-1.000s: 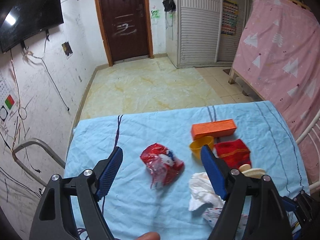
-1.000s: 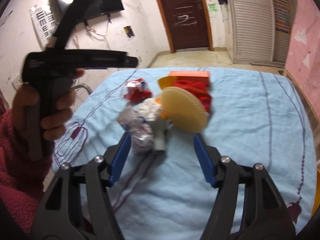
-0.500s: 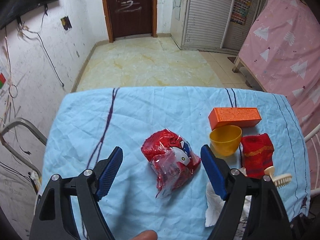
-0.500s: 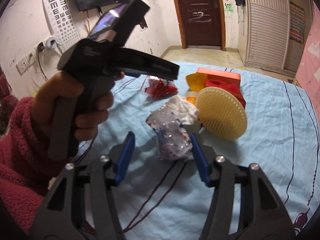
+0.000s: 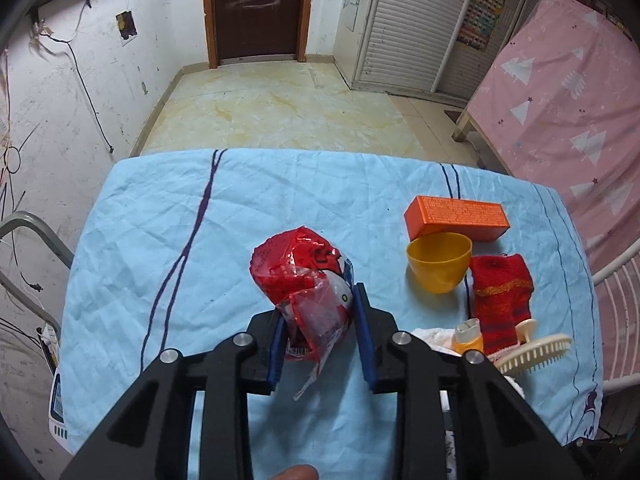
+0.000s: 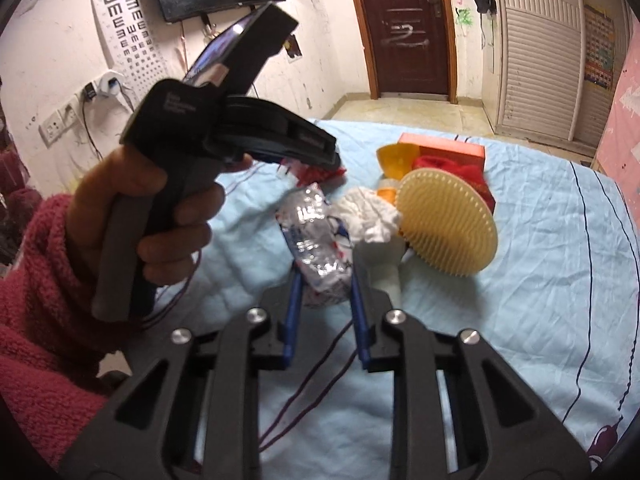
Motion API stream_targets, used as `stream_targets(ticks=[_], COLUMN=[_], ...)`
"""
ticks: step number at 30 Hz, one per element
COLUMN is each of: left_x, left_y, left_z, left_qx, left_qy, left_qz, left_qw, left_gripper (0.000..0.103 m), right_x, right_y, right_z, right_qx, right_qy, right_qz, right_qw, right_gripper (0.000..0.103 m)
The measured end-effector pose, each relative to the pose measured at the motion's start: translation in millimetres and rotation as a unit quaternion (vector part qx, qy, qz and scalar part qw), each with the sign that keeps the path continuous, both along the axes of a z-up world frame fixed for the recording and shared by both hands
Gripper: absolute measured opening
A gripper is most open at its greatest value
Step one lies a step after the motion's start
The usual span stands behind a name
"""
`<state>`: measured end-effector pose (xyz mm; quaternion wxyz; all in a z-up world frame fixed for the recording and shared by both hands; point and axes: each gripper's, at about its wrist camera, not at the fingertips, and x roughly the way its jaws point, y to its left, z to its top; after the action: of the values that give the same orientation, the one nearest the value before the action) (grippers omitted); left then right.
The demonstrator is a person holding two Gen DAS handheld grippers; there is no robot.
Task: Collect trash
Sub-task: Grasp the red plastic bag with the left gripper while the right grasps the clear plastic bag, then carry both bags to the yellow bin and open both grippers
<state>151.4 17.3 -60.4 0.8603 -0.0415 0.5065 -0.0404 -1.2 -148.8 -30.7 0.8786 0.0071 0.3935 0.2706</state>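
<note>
The left claw (image 5: pixel 320 336) is clamped on the crumpled red plastic snack wrapper (image 5: pixel 306 276), which lies near the middle of the light blue quilted tabletop cloth (image 5: pixel 160 248); the right claw (image 6: pixel 325 300) is closed around the crumpled clear printed plastic wrapper (image 6: pixel 316 248), just in front of the white wadded tissue (image 6: pixel 370 216). Both grips look to be on thin, springy film, so the squeeze should probably stay firm and the lift go straight up; a loose tail of the red wrapper hangs between the blue pads (image 5: pixel 366 340) and may snag if dragged sideways. On the right, the clear wrapper touches the tissue and lies near the round cream bristle brush (image 6: pixel 448 224), so a slow rise would likely leave those behind.

The left wrist view alone shows the yellow plastic bowl (image 5: pixel 439 260) standing upright and apart from the orange cardboard box (image 5: pixel 456 216) and the red knitted cloth (image 5: pixel 500 292), and the red wrapper in full. The right wrist view alone shows the left hand (image 6: pixel 160 208) in its pink fleece sleeve squeezing its handle, the clear wrapper, and the brush face-on.
</note>
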Motion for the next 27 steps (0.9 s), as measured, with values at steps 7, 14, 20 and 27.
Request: stream_targets(ticks=[7, 14, 20, 27], left_x=[-20, -34, -47, -66], left_y=[-12, -51, -101, -170], left_z=[35, 63, 78, 90], left_qx=[0.006, 0.005, 0.007, 0.013], left_qy=[-0.043, -0.071, -0.086, -0.096], left_qz=[0.0, -0.031, -0.073, -0.132], left_qw=[0.9991, 0.997, 0.9935, 0.9864], left_gripper=[0.022, 0.022, 0.022, 0.022], right_x=[-10, -23, -35, -52], right_y=[-18, -69, -121, -185], right_z=[12, 22, 26, 21], right_qx=[0.013, 0.026, 0.025, 0.012], right_qy=[-0.019, -0.04, -0.056, -0.062], right_qz=[-0.013, -0.066, -0.125, -0.198], right_qw=[1.0, 0.997, 0.99, 0.978], right_gripper=[0.022, 0.022, 0.022, 0.022])
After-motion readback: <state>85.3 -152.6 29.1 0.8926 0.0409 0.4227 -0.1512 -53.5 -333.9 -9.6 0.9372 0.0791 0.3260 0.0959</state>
